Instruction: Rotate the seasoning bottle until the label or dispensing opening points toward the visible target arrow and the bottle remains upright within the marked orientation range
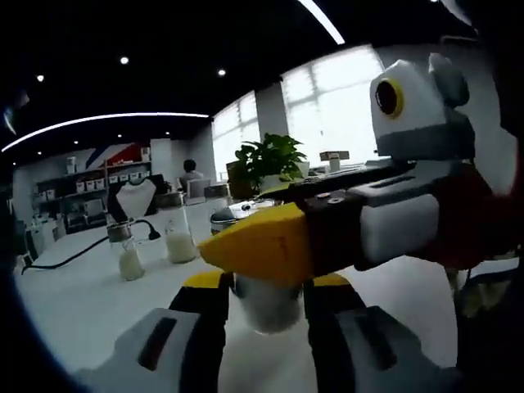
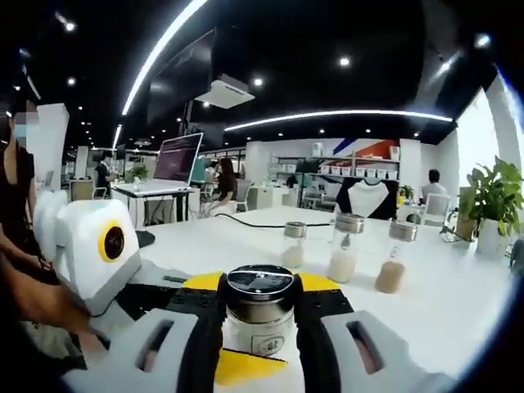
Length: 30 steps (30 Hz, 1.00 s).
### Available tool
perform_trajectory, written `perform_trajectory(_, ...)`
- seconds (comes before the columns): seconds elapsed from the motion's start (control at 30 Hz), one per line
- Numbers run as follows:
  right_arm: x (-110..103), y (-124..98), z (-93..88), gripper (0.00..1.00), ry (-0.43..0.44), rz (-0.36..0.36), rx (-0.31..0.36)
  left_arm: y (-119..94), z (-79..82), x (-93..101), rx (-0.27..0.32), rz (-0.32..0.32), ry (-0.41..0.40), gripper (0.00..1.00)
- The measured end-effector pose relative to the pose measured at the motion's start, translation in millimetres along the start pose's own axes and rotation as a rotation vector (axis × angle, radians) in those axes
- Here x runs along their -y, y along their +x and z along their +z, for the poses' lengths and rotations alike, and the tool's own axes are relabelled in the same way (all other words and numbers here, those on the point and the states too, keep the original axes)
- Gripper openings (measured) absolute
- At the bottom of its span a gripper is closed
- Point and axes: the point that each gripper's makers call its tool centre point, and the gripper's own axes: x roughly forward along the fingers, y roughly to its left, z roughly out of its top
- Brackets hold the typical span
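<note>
Seasoning bottle upright on white tabletop, glass body, dark round lid. It sits between both tools' jaws. Right tool clenched on it at the sides, jaws touching the glass. Left tool also grasping it, bottle's pale lower body between its jaws; right tool's yellow-tipped jaw crosses over the bottle top here. Left tool's white body sits at left in right gripper view. Three other spice jars stand in a row farther back, well apart. Potted plant beyond, near window.
</note>
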Motion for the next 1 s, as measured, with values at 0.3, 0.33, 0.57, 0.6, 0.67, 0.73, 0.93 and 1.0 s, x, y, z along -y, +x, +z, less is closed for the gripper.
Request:
perform_trajectory(0.3, -14, -2, -2.7, 0.32, -0.030, 0.166, 0.019, -5, -3.5, -13.0, -0.013, -0.063, -0.015, 0.36)
perform_trajectory(0.33, -17, -3, -1.8, 0.33, -0.049, 0.191, 0.026, -6, -2.4, -12.6, -0.004, -0.085, -0.029, 0.36)
perform_trajectory(0.57, -21, -15, -5.8, 0.30, -0.034, 0.288, 0.023, -20, 0.0, -2.9, 0.007, -0.261, 0.061, 0.35)
perform_trajectory(0.6, -21, -17, -6.5, 0.30, 0.005, 0.296, 0.024, -23, -0.6, 2.8, -0.001, -0.314, 0.060, 0.35)
perform_trajectory(0.67, -24, -20, -6.9, 0.31, 0.032, 0.322, 0.037, -27, 0.8, 8.5, 0.002, -0.376, 0.049, 0.35)
perform_trajectory(0.73, -26, -23, -7.4, 0.31, 0.044, 0.339, 0.048, -29, 1.8, 13.3, 0.010, -0.428, 0.043, 0.35)
perform_trajectory(0.93, -29, -26, -9.1, 0.30, 0.083, 0.360, 0.044, -33, -0.3, 20.7, -0.003, -0.507, 0.001, 0.36)
perform_trajectory(1.0, -30, -27, -9.4, 0.30, 0.081, 0.359, 0.043, -33, -1.7, 22.0, -0.015, -0.522, -0.017, 0.36)
